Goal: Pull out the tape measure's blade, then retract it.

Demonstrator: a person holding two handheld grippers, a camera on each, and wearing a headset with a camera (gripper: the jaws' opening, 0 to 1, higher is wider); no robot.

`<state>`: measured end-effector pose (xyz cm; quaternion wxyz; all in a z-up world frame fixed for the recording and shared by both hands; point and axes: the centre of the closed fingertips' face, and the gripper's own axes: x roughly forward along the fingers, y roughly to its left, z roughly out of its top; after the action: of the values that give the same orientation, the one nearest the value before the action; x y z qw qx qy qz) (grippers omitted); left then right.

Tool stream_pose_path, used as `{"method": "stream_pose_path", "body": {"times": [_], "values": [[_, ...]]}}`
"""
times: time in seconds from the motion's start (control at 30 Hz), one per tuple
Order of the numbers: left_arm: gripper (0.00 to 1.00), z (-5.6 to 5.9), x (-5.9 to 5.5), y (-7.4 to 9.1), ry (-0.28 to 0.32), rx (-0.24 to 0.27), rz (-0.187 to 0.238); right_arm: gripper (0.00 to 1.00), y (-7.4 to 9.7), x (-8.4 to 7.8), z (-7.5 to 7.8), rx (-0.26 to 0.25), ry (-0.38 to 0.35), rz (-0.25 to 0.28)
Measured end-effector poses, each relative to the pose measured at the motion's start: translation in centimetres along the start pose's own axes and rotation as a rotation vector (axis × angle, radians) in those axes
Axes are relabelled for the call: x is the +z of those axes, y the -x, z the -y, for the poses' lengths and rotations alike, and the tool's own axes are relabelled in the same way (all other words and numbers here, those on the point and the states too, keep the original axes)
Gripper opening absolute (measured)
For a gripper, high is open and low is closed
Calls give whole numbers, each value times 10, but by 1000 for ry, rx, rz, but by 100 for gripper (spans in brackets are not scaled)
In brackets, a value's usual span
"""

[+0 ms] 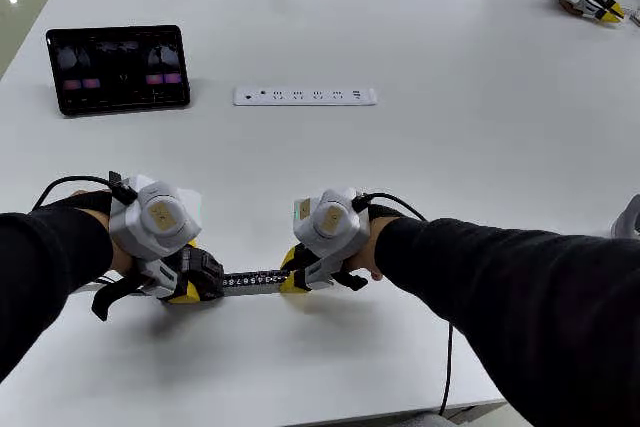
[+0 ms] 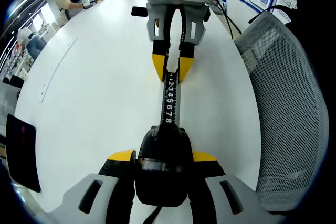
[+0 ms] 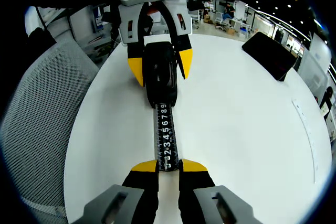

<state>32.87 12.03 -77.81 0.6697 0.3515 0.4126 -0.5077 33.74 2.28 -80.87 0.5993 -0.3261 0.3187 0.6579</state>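
Near the front edge of the worktop [image 1: 400,167], the fingers of your left gripper [image 2: 161,156] are clamping the tape measure [image 2: 163,179], while those of your right gripper [image 3: 169,165] are pinching its briefly drawn blade [image 3: 164,129] by the tip.

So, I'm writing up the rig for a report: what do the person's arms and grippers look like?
Both arms wear black sleeves. The left hand-held gripper and right hand-held gripper have light grey bodies, each with a tan square patch on top, yellow-tipped jaws, and a black cable trailing from the back.
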Motion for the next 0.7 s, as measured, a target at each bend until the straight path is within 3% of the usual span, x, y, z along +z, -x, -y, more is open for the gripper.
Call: {"method": "stream_pose_path", "body": {"times": [0.7], "values": [[33, 0, 0, 0, -1, 4, 5, 10, 5, -9, 0, -7, -3, -10]]}}
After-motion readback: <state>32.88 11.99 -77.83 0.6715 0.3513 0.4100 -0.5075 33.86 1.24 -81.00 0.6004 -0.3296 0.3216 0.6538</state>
